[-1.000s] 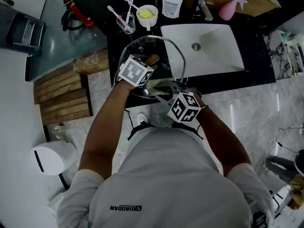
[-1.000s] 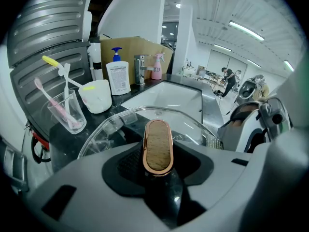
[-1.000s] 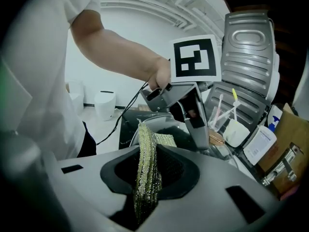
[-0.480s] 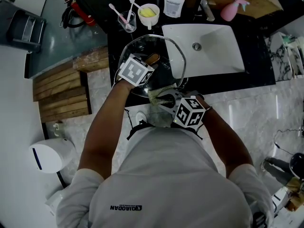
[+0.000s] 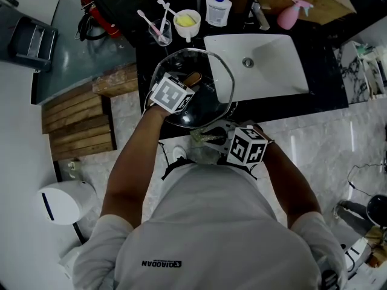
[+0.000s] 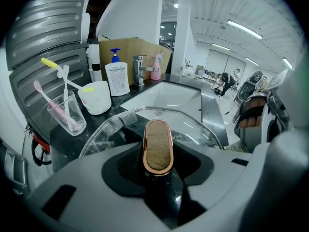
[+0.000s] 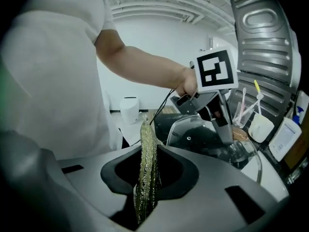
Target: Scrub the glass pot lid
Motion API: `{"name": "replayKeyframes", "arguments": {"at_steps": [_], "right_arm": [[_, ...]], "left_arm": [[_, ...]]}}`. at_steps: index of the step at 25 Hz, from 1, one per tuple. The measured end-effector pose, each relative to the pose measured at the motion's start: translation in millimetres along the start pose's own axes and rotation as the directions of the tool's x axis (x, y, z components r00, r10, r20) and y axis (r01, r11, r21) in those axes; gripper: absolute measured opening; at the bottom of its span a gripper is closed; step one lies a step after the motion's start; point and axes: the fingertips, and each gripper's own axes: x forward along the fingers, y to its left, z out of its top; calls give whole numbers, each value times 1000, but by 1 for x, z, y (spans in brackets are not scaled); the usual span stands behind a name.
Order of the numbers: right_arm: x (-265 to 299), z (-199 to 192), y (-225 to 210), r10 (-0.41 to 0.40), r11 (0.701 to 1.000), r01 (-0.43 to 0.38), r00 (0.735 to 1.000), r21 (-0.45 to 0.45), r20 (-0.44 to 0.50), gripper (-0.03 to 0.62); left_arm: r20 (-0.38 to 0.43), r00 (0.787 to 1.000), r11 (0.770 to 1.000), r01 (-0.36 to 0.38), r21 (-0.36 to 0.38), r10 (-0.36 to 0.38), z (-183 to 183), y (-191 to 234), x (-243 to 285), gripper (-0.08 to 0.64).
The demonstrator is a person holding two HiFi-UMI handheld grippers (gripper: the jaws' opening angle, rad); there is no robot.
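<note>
Glass pot lid: near rim hidden beneath left tongs.

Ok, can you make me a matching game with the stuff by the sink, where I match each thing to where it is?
Things:
1 glass pot lid
2 sparkly scrubbing cloth
3 pink toothbrush
4 pink spray bottle

Places:
A in the clear cup
B beside the tap
C held by its handle in the left gripper
D pinched in the right gripper

Pairs: 1-C, 2-D, 3-A, 4-B.
</note>
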Motion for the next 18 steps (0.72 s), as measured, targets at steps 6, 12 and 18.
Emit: {"name": "replayKeyframes", "arguments": {"at_steps": [6,12,18], "right_arm": [[-33,18,-31,-177,971,153,976,182,128,87],[-54,18,-66,-369,860,252,908,444,200,87],[-75,26,-94,-567,598,86,748,797,345,87]], "left_arm": [[-11,999,998,-36,49,36,-1,1,0,184],[50,998,996,-47,78,43,10,-4,-26,236],[224,973,999,-46,-16,48,14,-14,-81,236]]}}
